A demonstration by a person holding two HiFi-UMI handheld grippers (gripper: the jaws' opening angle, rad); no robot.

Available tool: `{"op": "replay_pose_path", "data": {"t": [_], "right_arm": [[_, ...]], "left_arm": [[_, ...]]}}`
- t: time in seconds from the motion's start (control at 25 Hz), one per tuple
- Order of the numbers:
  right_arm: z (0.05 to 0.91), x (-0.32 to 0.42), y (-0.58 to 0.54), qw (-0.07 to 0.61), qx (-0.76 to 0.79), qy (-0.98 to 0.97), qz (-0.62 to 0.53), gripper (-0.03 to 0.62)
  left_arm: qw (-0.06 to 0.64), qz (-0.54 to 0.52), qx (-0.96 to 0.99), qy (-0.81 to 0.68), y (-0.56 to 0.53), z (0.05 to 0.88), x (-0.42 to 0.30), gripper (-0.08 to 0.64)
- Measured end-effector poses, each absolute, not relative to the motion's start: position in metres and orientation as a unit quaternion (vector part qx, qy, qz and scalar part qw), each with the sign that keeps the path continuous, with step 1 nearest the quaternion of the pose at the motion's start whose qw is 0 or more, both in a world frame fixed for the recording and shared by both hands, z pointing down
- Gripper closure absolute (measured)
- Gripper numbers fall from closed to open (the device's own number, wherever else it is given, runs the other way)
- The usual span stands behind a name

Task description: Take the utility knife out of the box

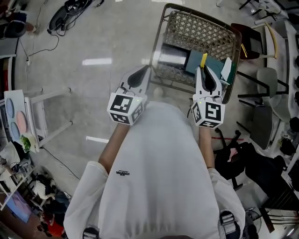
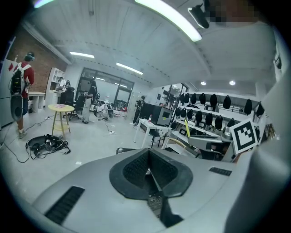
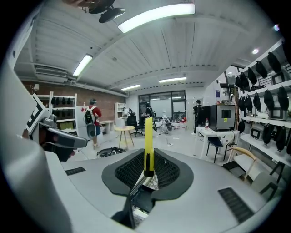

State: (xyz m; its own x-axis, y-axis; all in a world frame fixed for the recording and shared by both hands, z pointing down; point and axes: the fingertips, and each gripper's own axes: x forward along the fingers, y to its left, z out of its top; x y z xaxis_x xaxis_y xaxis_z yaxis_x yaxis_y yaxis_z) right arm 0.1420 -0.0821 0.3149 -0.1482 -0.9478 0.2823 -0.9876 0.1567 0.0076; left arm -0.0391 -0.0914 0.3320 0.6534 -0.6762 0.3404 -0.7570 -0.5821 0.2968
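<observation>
My right gripper (image 1: 205,71) is shut on a yellow utility knife (image 1: 203,60), whose handle sticks out past the fingertips. In the right gripper view the knife (image 3: 148,136) stands upright between the dark pads (image 3: 169,172), and my right gripper (image 3: 148,175) points out level across the room. The box is a wire basket (image 1: 205,33) on the floor ahead of the person, below and beyond both grippers, with dark and teal items inside. My left gripper (image 1: 139,74) is held up beside it, jaws together with nothing between them; in its own view the left gripper (image 2: 150,172) shows bare pads.
Chairs (image 1: 266,79) stand right of the basket. A white frame (image 1: 46,116) is at the left and cables (image 1: 70,11) lie at the far left. The gripper views show a round yellow table (image 2: 60,108), a standing person (image 2: 22,86) and a white desk (image 3: 213,134).
</observation>
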Motion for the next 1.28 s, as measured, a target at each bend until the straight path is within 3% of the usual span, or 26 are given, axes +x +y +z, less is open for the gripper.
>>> {"op": "replay_pose_path", "data": {"t": [1.28], "right_arm": [[0.303,0.128,-0.06,0.11,0.638,-0.76,0.065,0.538]], "left_arm": [[0.202,0.089,0.888,-0.405,-0.08,0.322,-0.038,0.558]]}}
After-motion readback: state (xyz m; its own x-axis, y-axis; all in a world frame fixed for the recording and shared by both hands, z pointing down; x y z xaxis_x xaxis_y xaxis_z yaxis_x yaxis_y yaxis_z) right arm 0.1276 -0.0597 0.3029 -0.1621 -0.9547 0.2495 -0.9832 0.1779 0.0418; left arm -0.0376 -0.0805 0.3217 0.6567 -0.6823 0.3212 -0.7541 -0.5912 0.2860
